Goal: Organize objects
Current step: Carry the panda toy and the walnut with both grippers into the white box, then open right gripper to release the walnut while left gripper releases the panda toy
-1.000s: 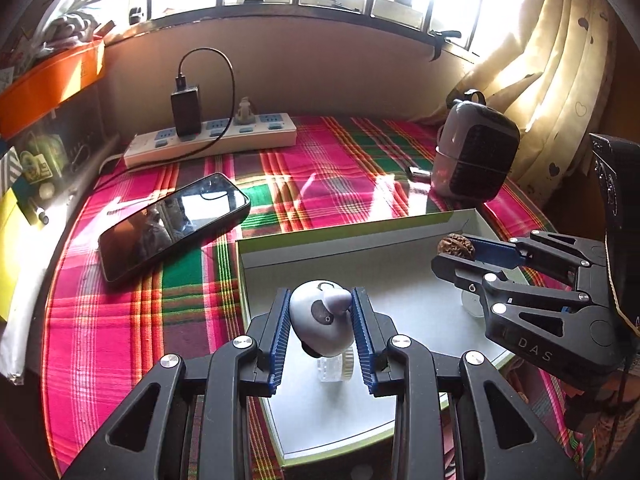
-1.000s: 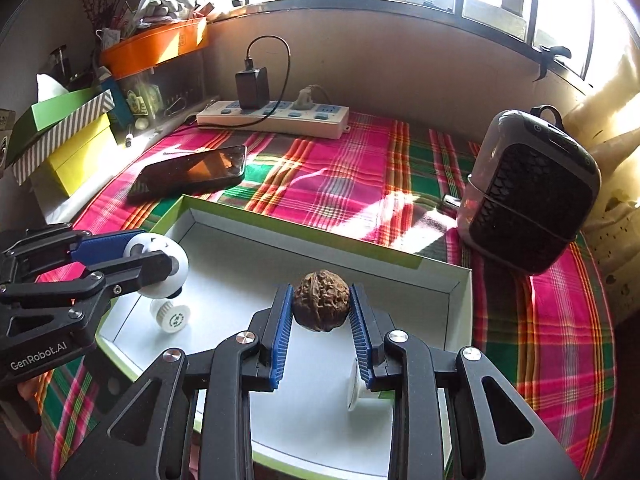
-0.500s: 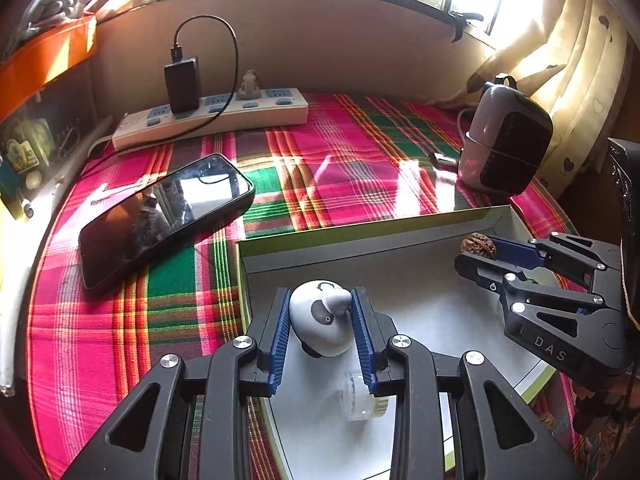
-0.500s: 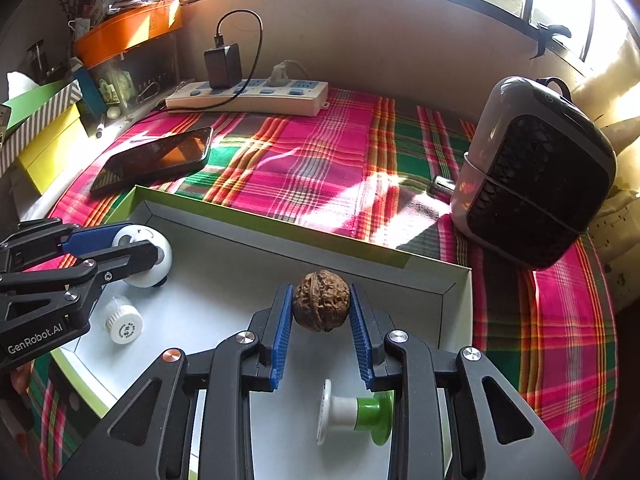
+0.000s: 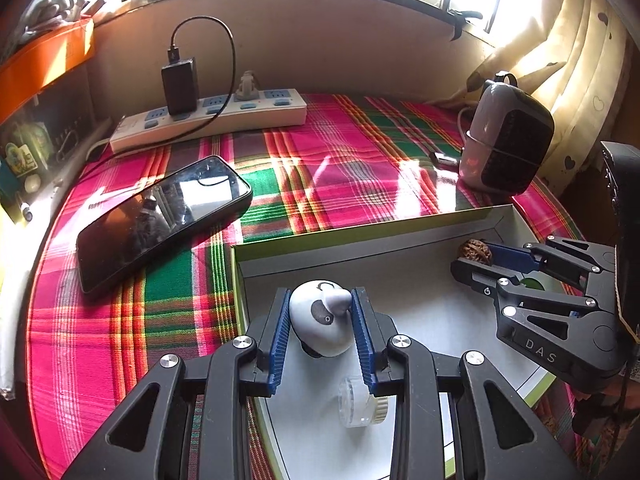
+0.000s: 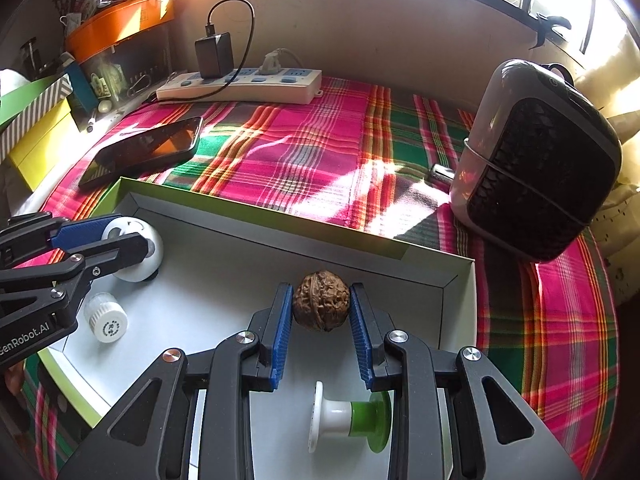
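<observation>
In the left wrist view, the left gripper (image 5: pixel 321 322) clamps a rounded white-and-grey plastic gadget (image 5: pixel 320 318) at lower centre, over the shallow green-rimmed white box (image 5: pixel 360 236). In the right wrist view, the right gripper (image 6: pixel 321 306) pinches a wrinkled brown walnut (image 6: pixel 321 300) at lower centre, inside that box (image 6: pixel 260 216).

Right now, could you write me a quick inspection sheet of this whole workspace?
Surface: plaid cloth, sunlit patches.
Job's things: white tray holding a small jar and a green-and-white spool, both lying down.
Clutter: phone, small heater.
Grippers: left gripper shut on a white toy; right gripper shut on a walnut; both over the tray.
Cables: power strip with black charger and looped cord.
Surroundings: window wall, curtain, orange bin.
</observation>
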